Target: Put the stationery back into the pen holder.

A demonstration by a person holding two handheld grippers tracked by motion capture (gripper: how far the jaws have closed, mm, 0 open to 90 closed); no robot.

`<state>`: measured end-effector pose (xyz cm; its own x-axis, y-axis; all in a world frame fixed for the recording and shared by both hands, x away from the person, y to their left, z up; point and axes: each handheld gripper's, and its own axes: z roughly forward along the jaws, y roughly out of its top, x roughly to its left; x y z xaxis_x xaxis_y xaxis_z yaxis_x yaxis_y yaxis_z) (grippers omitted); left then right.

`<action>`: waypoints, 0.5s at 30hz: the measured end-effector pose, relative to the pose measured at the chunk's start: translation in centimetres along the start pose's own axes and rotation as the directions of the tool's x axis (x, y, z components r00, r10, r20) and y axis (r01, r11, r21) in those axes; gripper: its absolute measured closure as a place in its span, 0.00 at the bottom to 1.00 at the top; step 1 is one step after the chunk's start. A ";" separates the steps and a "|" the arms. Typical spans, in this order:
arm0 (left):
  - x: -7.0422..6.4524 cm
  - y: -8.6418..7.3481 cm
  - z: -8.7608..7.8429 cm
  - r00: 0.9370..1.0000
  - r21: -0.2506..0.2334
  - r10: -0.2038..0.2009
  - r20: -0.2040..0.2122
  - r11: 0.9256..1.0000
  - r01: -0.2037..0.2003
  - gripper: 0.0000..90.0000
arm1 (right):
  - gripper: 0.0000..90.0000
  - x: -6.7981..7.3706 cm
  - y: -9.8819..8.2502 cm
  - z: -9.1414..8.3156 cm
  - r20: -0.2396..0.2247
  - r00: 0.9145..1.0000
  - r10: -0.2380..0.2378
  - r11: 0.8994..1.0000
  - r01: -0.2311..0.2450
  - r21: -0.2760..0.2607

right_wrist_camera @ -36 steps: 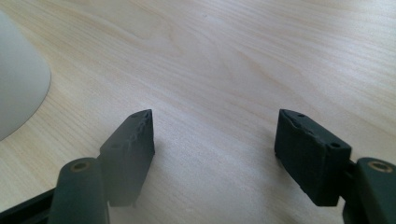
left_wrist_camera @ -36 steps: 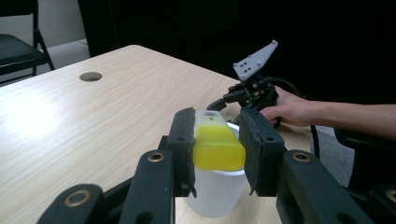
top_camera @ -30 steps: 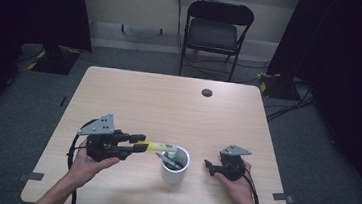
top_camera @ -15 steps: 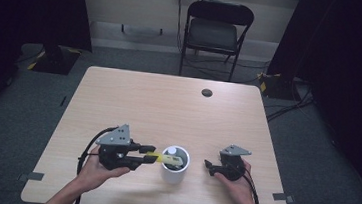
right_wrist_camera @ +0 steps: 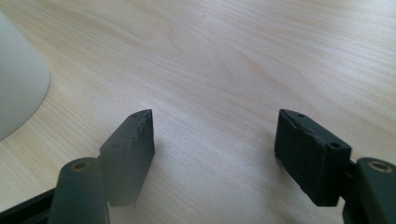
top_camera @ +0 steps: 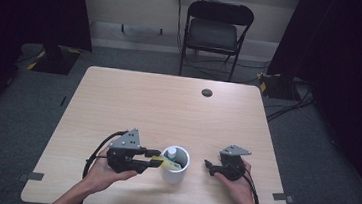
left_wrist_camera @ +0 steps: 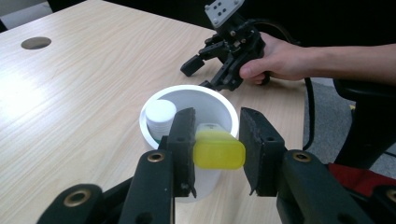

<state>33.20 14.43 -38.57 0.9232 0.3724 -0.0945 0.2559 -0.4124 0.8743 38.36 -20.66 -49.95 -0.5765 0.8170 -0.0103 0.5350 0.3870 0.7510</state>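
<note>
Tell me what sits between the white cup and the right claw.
Nothing: in the high view, bare light wooden table separates the white cylindrical cup from the open right claw. The right gripper view shows bare wood too.

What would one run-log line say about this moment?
left gripper: jaws around yellow marker, tip in white cup | right gripper: open, holds nothing, resting on table

I count 1 white round plastic cup [top_camera: 174, 167], 1 yellow flat-ended marker [left_wrist_camera: 218, 150], 1 white-capped bottle [left_wrist_camera: 160, 116] in it, 2 black grippers, 1 black folding chair [top_camera: 216, 31], 1 light wood table [top_camera: 168, 106].
</note>
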 end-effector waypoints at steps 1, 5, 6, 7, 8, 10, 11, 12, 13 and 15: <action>0.0 0.0 0.0 1.000 0.000 -0.005 -0.001 1.000 0.005 0.75 | 0.31 0.0 0.0 0.0 0.000 1.000 0.001 1.000 -0.001 0.001; 0.0 -0.1 0.2 1.000 -0.012 -0.011 0.014 1.000 0.011 0.74 | 0.31 0.0 0.0 0.0 0.000 1.000 0.001 1.000 -0.001 0.001; 0.0 -0.1 0.2 1.000 -0.021 -0.015 0.016 1.000 0.016 0.73 | 0.31 0.0 0.0 0.0 -0.001 1.000 0.001 1.000 -0.001 0.000; 0.0 -0.1 0.2 1.000 -0.029 -0.016 0.014 0.999 0.016 0.72 | 0.31 0.0 0.0 0.0 -0.001 1.000 0.000 1.000 0.000 -0.001; 0.0 0.0 0.2 1.000 -0.033 -0.014 0.010 0.999 0.014 0.71 | 0.31 0.0 0.0 0.0 0.000 1.000 0.001 1.000 -0.001 0.001; 0.1 0.1 0.3 1.000 -0.038 -0.014 0.018 0.999 0.015 0.70 | 0.31 0.0 0.0 0.0 0.000 1.000 0.000 1.000 0.000 0.000; 0.1 0.1 0.2 1.000 -0.041 -0.014 0.013 0.999 0.014 0.68 | 0.31 0.0 0.0 0.0 -0.001 1.000 0.001 1.000 -0.001 0.000; 0.1 0.2 0.2 1.000 -0.047 -0.020 0.009 0.999 0.020 0.67 | 0.31 0.0 0.0 0.0 0.000 1.000 0.001 1.000 -0.001 0.001; 0.2 0.2 0.1 1.000 -0.059 -0.022 0.010 0.998 0.022 0.66 | 0.31 0.0 0.0 0.0 -0.001 1.000 0.002 1.000 -0.002 0.000; 0.3 0.2 -0.1 1.000 -0.061 -0.025 0.005 0.998 0.026 0.65 | 0.31 0.0 0.0 0.0 0.000 1.000 0.001 1.000 -0.001 0.001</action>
<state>33.46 14.55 -38.35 0.9180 0.3783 -0.1192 0.2614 -0.3512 0.8991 38.35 -20.66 -49.95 -0.5758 0.8175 -0.0094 0.5363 0.3864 0.7504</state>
